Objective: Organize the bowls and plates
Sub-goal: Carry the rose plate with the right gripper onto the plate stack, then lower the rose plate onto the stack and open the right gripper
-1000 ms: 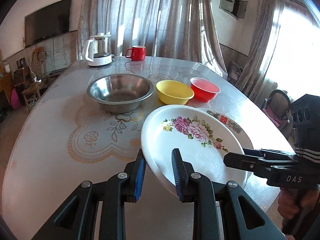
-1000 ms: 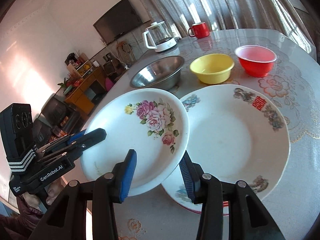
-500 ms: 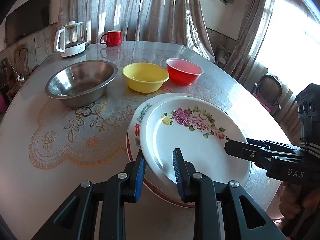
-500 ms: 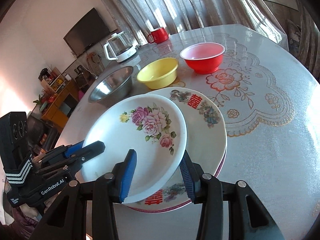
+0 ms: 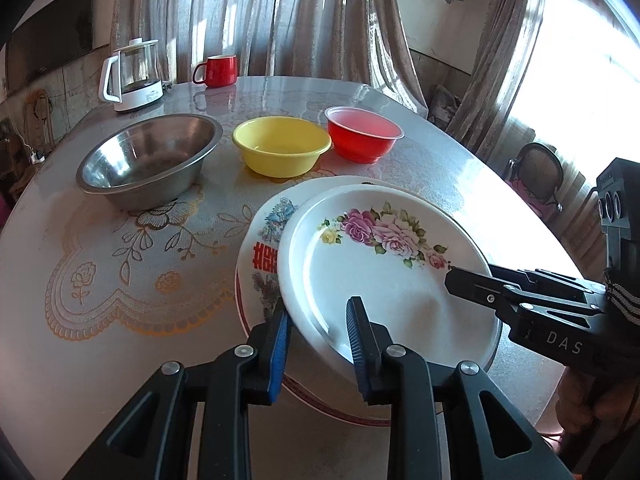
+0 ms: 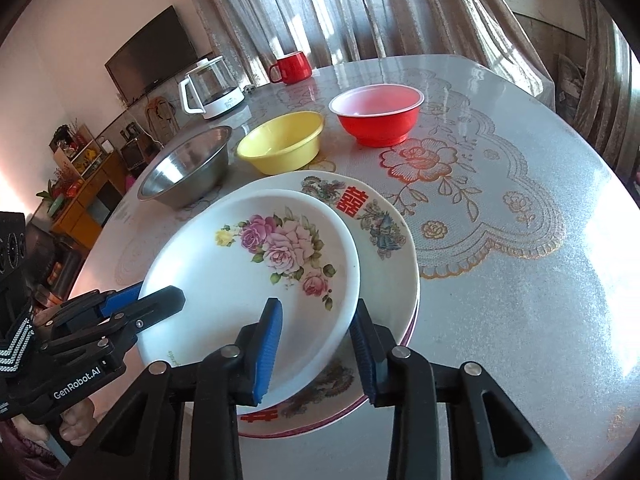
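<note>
Step, left wrist view: I am stacking the white rose-printed plate [image 5: 384, 276] onto the larger white plate with red characters [image 5: 264, 256], which lies nearer me than the yellow plastic bowl [image 5: 282, 146].
Left tongs [image 5: 318, 328]: narrow, clamped on the rose plate's rim.
Right tongs [image 5: 472, 280]: their tips reach over the rim's far side.
Step, right wrist view: right tongs [image 6: 316, 336] have just been closing, rim between the pads; whether they press it, I cannot tell.
Next: level the rose plate, centre it, then release, I judge.
Containers: yellow bowl, steel bowl [image 6: 188, 164] and red plastic bowl [image 6: 376, 114] all look empty.
</note>
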The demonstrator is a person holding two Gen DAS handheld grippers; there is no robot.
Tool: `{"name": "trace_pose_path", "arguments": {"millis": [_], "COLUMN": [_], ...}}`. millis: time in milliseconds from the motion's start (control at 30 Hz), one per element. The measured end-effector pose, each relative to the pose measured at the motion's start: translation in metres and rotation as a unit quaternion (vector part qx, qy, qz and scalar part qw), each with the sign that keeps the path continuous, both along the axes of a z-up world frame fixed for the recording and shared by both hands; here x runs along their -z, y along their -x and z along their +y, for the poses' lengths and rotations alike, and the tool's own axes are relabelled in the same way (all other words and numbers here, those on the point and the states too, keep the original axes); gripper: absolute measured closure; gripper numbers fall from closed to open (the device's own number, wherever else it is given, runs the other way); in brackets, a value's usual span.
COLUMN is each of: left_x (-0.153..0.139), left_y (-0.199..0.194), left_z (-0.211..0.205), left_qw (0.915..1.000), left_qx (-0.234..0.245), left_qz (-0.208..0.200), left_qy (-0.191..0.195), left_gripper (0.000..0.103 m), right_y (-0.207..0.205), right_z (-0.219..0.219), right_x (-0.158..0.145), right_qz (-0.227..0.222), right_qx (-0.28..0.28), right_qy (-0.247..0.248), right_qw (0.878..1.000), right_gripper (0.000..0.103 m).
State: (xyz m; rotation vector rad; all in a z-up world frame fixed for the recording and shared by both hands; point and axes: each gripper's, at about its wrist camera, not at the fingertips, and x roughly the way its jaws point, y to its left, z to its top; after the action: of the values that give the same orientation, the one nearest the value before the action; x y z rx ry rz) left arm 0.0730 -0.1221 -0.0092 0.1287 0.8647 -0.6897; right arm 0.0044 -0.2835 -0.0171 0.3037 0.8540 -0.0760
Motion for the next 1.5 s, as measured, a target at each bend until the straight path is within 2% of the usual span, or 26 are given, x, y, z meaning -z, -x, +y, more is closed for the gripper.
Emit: {"name": "trace_pose_path", "arguments": {"millis": [100, 267, 367, 467, 600, 733, 800, 867, 1167, 1500], "left_x": [0.0, -0.003, -0.002, -0.002, -0.002, -0.003, -0.005, -0.007, -0.008, -0.005], "left_y": [-0.002, -0.002, -0.004, -0.003, -0.001, -0.001, 0.001, 0.002, 0.007, 0.005], "left_z": [0.002, 0.009, 0.01, 0.007, 0.002, 0.012, 0.014, 0.015, 0.024, 0.045], "left_qw": [1.0, 0.9997, 0.9994, 0.9998, 0.9999, 0.9997, 0.9995, 0.9993, 0.9992, 0.9972], "left_qx": [-0.003, -0.005, -0.007, -0.011, -0.014, -0.019, -0.03, -0.036, -0.037, -0.07], "left_qz": [0.005, 0.016, 0.022, 0.012, 0.002, 0.015, 0.003, 0.003, 0.008, 0.019], "left_qy": [0.006, 0.018, 0.024, 0.012, -0.005, 0.011, -0.002, -0.008, 0.012, 0.02], "left_gripper": [0.075, 0.075, 0.076, 0.076, 0.076, 0.078, 0.081, 0.081, 0.08, 0.08], "right_y": [0.0, -0.001, -0.001, -0.001, -0.001, -0.001, -0.001, -0.002, -0.002, -0.001], "right_z": [0.001, 0.002, 0.002, 0.001, 0.001, 0.002, 0.002, 0.004, 0.004, 0.007], "right_x": [0.0, 0.0, 0.0, 0.001, 0.001, 0.002, 0.002, 0.002, 0.002, 0.002], "right_qz": [-0.002, -0.005, -0.006, -0.006, -0.007, -0.003, -0.003, -0.001, 0.002, 0.004], "right_qx": [0.004, 0.007, 0.007, 0.007, 0.006, 0.001, -0.002, -0.002, -0.001, 0.0], "right_qy": [0.029, 0.05, 0.052, 0.052, 0.055, 0.055, 0.053, 0.056, 0.057, 0.061], "right_qw": [1.0, 0.999, 0.999, 0.999, 0.998, 0.998, 0.999, 0.998, 0.998, 0.998], "right_gripper": [0.078, 0.08, 0.084, 0.085, 0.085, 0.085, 0.085, 0.085, 0.085, 0.082]}}
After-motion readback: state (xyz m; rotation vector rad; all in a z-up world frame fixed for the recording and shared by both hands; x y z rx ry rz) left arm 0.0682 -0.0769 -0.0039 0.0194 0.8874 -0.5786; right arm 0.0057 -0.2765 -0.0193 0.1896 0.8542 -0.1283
